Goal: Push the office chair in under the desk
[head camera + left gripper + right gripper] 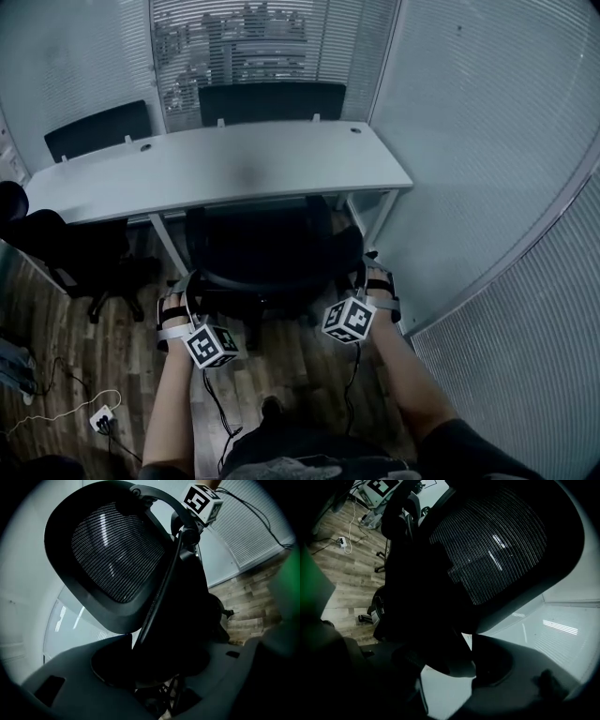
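Probably an office: white desk (225,169), mesh office chair (262,253), slatted window blinds (239,47).

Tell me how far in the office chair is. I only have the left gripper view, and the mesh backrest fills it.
Observer: In the head view the office chair has its seat front at the near edge of the desk; its backrest is out on the near side.
Operator: Check the right gripper's hold.
Observer: In the right gripper view the backrest's frame stands between the jaws of the right gripper; whether they press on it I cannot tell.
Operator: Report what stands beside the chair.
Observer: A second black chair stands by the desk's left end, apart from the office chair.
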Tool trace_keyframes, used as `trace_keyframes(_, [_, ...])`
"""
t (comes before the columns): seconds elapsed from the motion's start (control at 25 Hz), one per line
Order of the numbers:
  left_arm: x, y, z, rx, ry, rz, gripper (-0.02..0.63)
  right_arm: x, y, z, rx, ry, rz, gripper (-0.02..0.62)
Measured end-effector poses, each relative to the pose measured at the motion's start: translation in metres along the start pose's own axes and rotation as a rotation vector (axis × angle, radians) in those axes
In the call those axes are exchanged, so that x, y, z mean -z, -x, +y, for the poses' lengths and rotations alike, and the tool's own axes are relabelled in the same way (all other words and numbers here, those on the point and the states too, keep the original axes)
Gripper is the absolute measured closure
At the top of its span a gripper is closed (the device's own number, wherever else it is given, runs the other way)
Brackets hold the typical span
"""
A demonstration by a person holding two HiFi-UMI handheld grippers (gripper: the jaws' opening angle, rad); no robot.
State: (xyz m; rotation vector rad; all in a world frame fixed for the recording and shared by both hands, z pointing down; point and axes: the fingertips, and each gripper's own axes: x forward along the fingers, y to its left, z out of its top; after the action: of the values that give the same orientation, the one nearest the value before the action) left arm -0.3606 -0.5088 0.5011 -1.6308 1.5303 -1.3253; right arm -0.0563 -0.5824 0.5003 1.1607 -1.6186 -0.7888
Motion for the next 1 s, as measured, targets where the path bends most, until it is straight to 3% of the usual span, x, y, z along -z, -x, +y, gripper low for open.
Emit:
trace_keyframes(0.4, [0.01, -0.07, 0.026, 0.002, -0.008, -0.028, 0.36, -0.026, -0.069, -0.011, 0.027, -0.004, 0.037, 0.324])
trace_keyframes(1.0, [0.031, -0.167, 0.067, -0.001, 0.001, -0.002, 0.36, -0.076, -0.155, -0.031, 0.048, -0.006, -0.032, 0.325])
